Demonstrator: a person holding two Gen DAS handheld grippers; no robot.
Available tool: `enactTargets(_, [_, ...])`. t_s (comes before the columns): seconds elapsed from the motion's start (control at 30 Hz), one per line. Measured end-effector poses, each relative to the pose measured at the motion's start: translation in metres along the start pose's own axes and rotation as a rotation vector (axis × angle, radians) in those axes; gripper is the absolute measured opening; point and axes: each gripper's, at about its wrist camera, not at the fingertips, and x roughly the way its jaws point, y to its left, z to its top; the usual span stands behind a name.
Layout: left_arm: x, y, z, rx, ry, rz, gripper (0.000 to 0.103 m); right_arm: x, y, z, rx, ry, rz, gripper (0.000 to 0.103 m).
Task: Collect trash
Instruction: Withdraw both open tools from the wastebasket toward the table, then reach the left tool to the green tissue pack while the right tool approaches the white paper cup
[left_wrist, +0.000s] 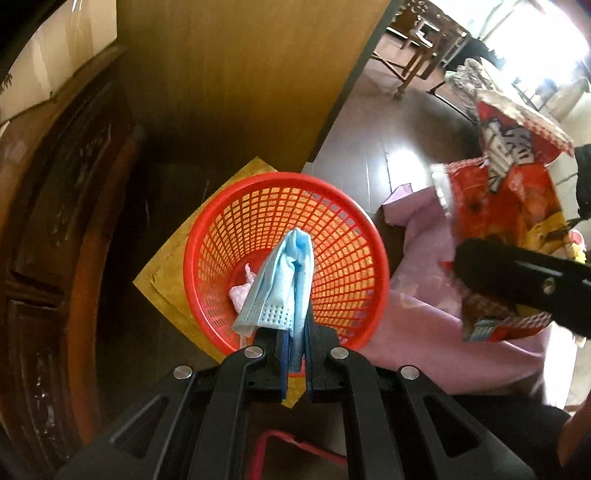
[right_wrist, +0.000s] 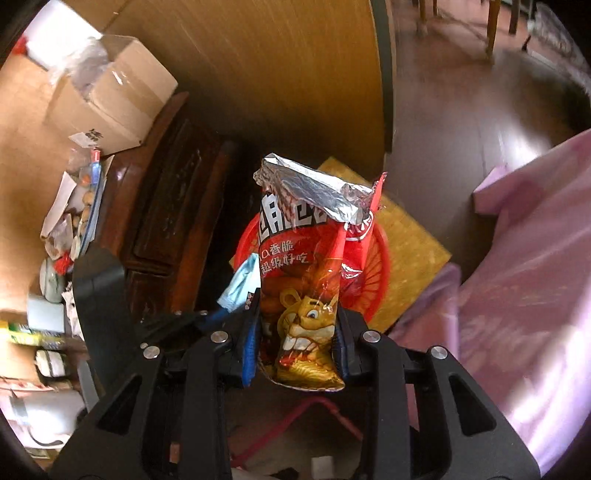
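Note:
A red mesh basket (left_wrist: 332, 236) stands on a yellow mat on the floor, with a pale crumpled scrap (left_wrist: 242, 290) at its bottom. My left gripper (left_wrist: 295, 332) is shut on a blue face mask (left_wrist: 280, 280) and holds it over the basket's near rim. My right gripper (right_wrist: 297, 325) is shut on a red snack bag (right_wrist: 303, 280) with a silver torn top, held above the basket (right_wrist: 373, 273). The bag (left_wrist: 506, 229) and right gripper show at the right of the left wrist view. The mask (right_wrist: 242, 282) shows left of the bag.
A dark carved wooden cabinet (left_wrist: 62, 221) stands left of the basket, with cardboard boxes (right_wrist: 110, 96) and clutter on top. A wooden panel (left_wrist: 243, 74) stands behind. A pink cloth (left_wrist: 417, 295) lies right of the basket. A yellow mat (right_wrist: 413, 251) lies underneath.

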Motion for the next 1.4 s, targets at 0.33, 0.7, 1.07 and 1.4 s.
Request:
enactTargets(0.33, [0.015,0.007,0.005,-0.106,-0.016,0.062,0.048,0.014,-0.003,0.008,0.029,-0.034,0.028,0.071])
enactTargets(0.7, [-0.003,-0.007,0.006,-0.079,-0.033,0.075,0.052,-0.024,-0.023,0.001,0.083,-0.159,-0.047,0.071])
enactTargets(1.07, [-0.060,-0.092,0.019,0.070,-0.170,0.010,0.065,-0.122,-0.093,-0.039,0.137,-0.325,-0.199,0.071])
enactTargets(1.4, [-0.079,-0.211,0.009,0.266,-0.207,-0.070,0.079,-0.202,-0.196,-0.118,0.301,-0.448,-0.247,0.079])
